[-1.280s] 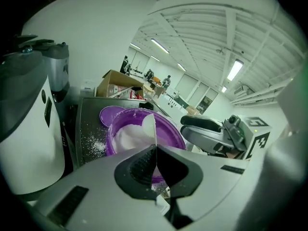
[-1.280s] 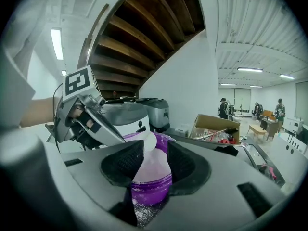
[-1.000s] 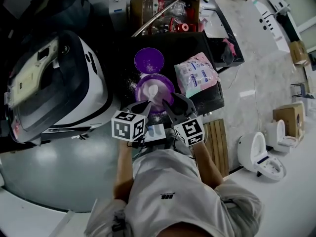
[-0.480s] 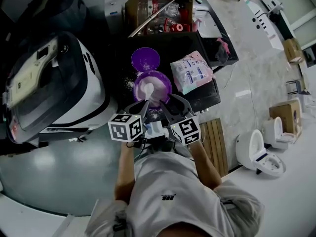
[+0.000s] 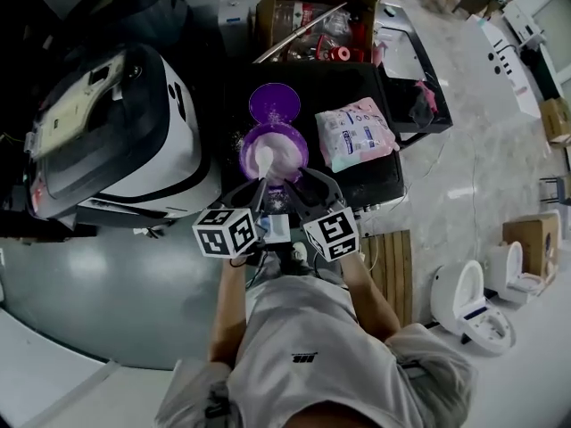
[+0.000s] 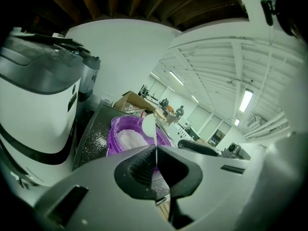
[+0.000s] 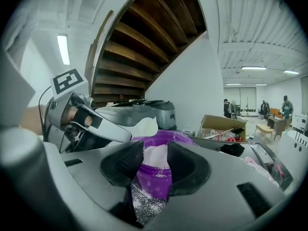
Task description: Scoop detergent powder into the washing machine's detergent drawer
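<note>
While the left gripper [image 6: 155, 153] is clamped on the thin white plastic spoon [image 6: 149, 125] by its handle, the bowl hangs just ahead.
Light, stiff, likely slippery: keep it level. Beyond sits the purple plastic tub [image 6: 111, 142] of white detergent powder [image 6: 126, 138]; the right gripper [image 7: 155, 154], jaws apart, faces it.

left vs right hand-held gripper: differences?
The left hand-held gripper is shut on the handle of the white spoon; the right hand-held gripper has jaws apart, holding nothing. The left holds the spoon above the powder; the right only faces the purple tub. Both are at the tub's near side.
</note>
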